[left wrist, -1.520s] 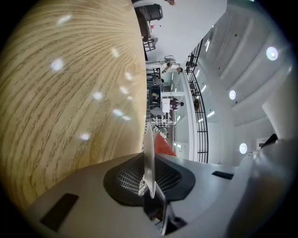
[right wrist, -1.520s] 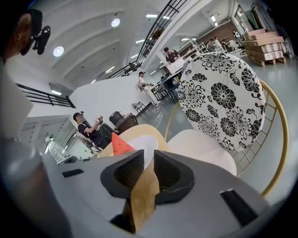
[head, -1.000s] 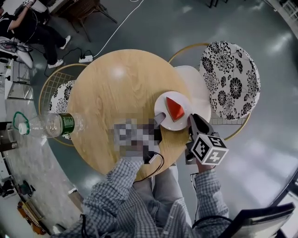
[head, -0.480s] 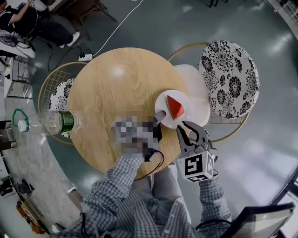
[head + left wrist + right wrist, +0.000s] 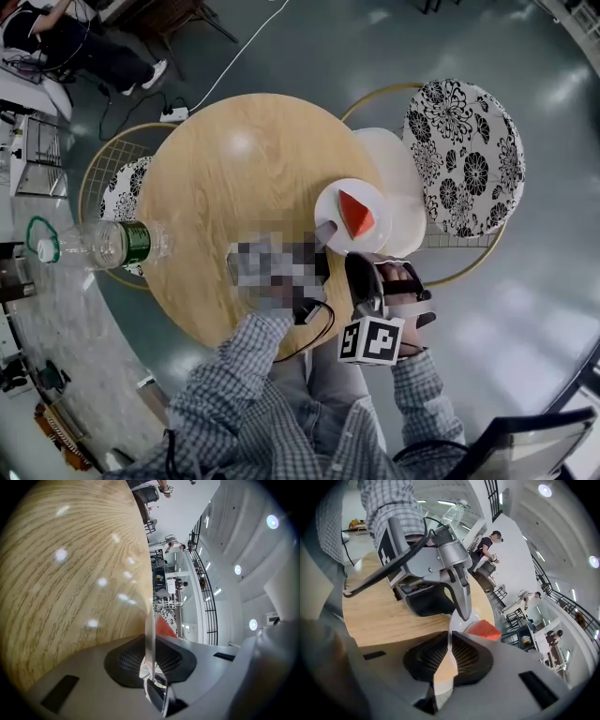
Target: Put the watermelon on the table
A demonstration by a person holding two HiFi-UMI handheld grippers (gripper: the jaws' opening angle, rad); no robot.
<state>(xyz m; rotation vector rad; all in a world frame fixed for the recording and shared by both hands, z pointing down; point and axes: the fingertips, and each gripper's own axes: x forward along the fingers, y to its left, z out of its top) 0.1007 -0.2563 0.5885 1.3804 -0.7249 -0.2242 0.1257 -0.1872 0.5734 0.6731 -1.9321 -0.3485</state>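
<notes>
A red wedge of watermelon lies on a small white plate at the right edge of the round wooden table. My left gripper is shut on the plate's near rim; in the left gripper view the thin white plate edge stands between the pads, with the watermelon just behind. My right gripper hovers off the table's near-right edge, short of the plate, shut and holding nothing. The right gripper view looks at the left gripper, the plate and the watermelon.
A plastic bottle with a green label lies beyond the table's left edge. A white round seat and a floral cushioned chair stand right of the table, a wire chair to its left. A seated person is far left.
My right gripper has pulled back from beside the plate toward the person and rolled over, its marker cube turning. The left gripper, plate and watermelon have stayed put.
</notes>
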